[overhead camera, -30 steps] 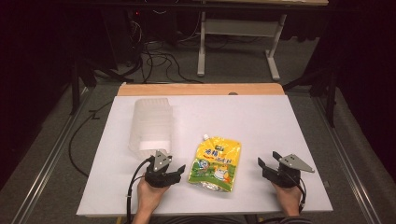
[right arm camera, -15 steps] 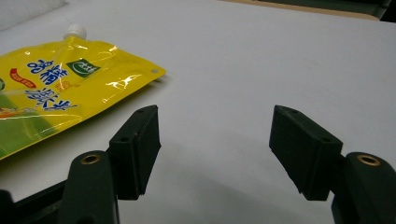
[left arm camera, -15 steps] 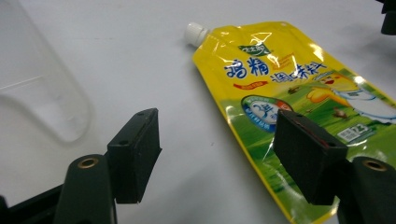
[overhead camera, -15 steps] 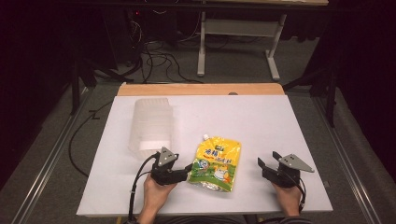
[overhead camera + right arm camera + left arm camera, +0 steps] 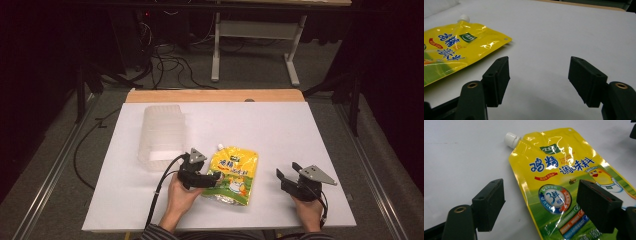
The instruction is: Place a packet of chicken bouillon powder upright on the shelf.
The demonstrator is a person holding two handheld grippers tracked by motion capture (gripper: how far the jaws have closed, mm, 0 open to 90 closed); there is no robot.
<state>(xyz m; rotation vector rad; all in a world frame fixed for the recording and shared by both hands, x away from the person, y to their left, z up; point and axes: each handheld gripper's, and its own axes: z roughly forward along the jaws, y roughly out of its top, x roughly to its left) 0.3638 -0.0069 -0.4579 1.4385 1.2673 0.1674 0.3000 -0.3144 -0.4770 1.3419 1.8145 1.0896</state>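
Left of centre in the high view, a clear plastic container [image 5: 162,135] stands on the white counter [image 5: 300,135], empty as far as can be seen. Just below and right of it, the left hand-held gripper [image 5: 216,177] reaches the left edge of the yellow spout pouch [image 5: 234,175]. Its jaws have just been opening and stand released, straddling that edge without pressing on it. The pouch lies flat at lower centre, white cap [image 5: 511,139] toward the container. At lower right, the right hand-held gripper [image 5: 284,175] hovers released, well apart from the pouch. Assessment: approach under way; grasp, lift and any placement remain outstanding.
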